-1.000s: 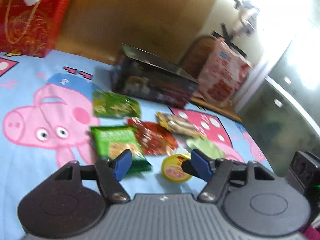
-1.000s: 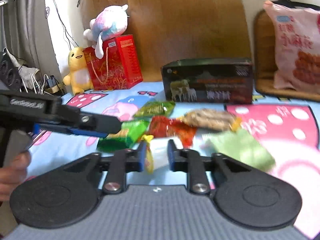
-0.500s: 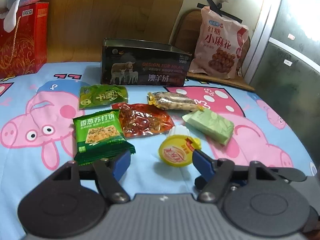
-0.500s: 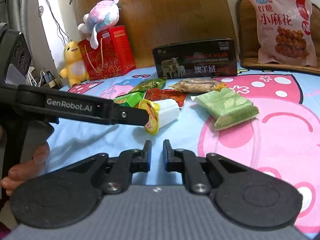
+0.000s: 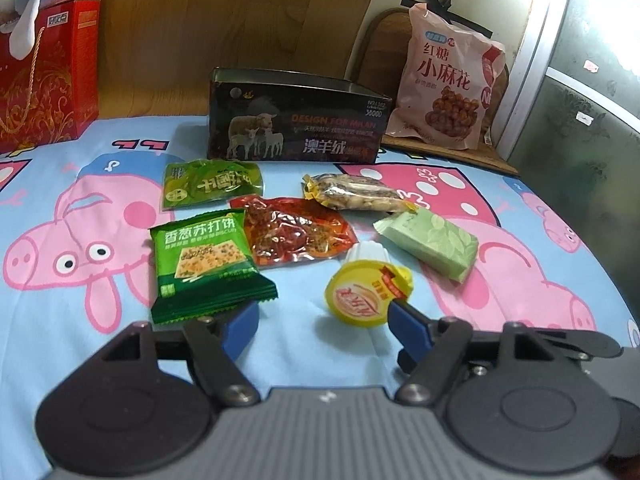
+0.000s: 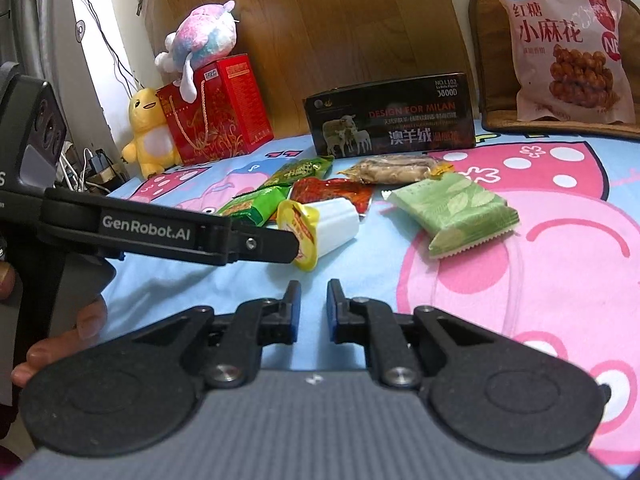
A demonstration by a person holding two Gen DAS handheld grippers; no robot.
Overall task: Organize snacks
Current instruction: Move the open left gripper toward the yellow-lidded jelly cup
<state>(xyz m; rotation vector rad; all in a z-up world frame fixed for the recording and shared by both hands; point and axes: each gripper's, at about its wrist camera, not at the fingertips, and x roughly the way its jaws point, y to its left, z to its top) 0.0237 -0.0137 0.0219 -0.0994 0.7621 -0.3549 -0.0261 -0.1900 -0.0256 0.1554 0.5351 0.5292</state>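
Blue-padded, the left gripper (image 5: 324,326) is seen spread wide, having just been opening; the yellow-lidded jelly cup (image 5: 362,294) lies on the bedsheet (image 5: 60,312) beside its right finger, unclamped. From the right wrist, the right gripper (image 6: 313,306) is held narrowly parted and empty, near the cup.

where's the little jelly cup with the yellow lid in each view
Left wrist: jelly cup lies low and centre-right, its lid facing the camera, by the left gripper's right finger.
Right wrist: jelly cup is centre-left, on its side, at the left gripper's tip.
Shared landmark: black sheep box behind the snacks.
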